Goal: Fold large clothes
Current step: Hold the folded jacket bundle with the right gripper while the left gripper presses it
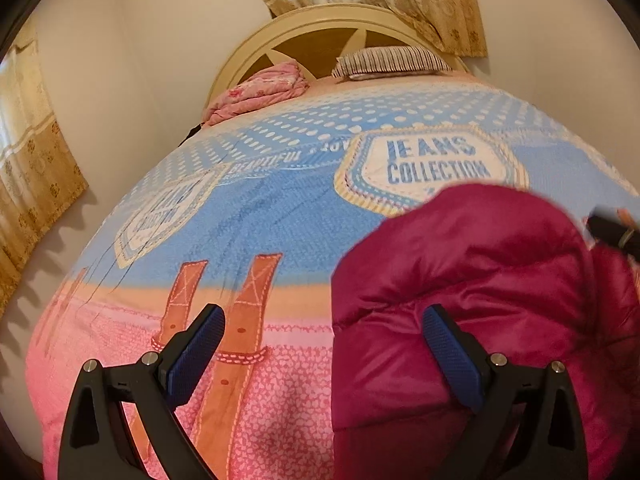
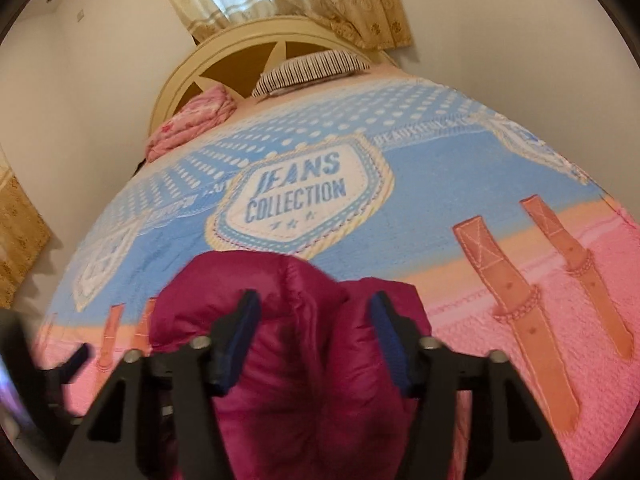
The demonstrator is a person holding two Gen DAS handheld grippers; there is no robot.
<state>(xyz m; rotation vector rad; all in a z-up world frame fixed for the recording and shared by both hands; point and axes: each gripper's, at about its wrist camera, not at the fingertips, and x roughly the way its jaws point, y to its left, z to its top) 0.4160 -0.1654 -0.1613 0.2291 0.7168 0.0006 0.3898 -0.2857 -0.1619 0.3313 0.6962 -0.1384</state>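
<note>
- The magenta puffer jacket (image 2: 288,344) lies bunched on the bed (image 2: 440,208), at the near end of the spread, over the band where the blue print meets the pink.
- Right tool (image 2: 314,340) is right over it: blue pads (image 2: 390,344) stand apart with a puffy ridge of jacket bulging up between them. The picture is blurred, so I cannot tell whether the pads press on the cloth.
- Left tool (image 1: 324,352) has its jaws spread wide and holds nothing; its left finger sits over the pink bedspread, its right finger over the jacket's edge.
- From the left wrist view the jacket (image 1: 480,288) fills the lower right, with the right tool's dark tip (image 1: 612,228) peeking in at the far edge.
- Up at the headboard (image 1: 320,28): a striped pillow (image 1: 392,62) and a folded pink quilt (image 1: 260,92).
</note>
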